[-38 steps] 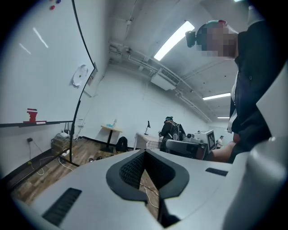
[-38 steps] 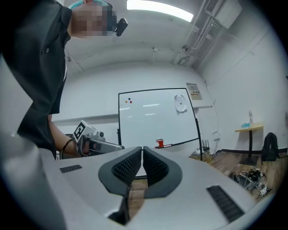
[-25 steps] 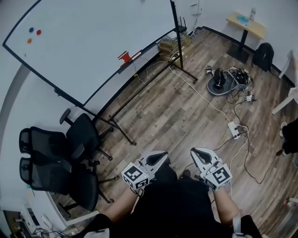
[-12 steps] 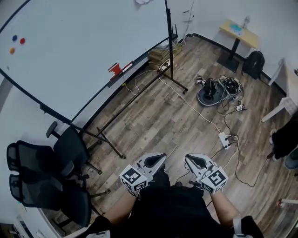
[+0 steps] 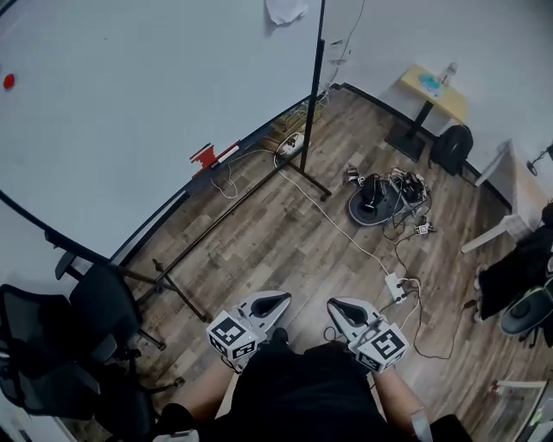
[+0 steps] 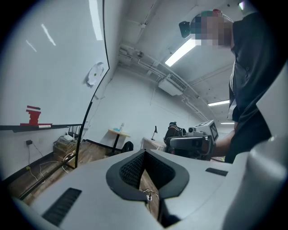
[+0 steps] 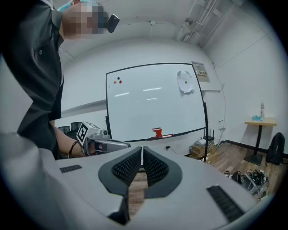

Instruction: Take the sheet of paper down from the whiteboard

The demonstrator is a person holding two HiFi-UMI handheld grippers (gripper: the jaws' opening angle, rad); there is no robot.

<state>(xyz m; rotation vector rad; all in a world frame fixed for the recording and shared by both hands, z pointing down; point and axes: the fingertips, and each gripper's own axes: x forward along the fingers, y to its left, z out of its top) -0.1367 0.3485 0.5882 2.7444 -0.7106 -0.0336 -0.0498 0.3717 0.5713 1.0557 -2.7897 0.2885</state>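
White and slightly curled, the sheet of paper [image 5: 285, 10] hung high on the whiteboard [image 5: 130, 104], close to its right-hand post [image 5: 316, 78] and well apart from both claws, which were held low over the wooden floor [image 5: 285, 224]. The left claw [image 6: 145, 155] and the right claw [image 7: 142, 150] each had jaws pressed together on nothing. The step probably called for raising one, spreading its jaws before the sheet's edge, then pinching a loose lower corner and peeling gently to avoid a tear.
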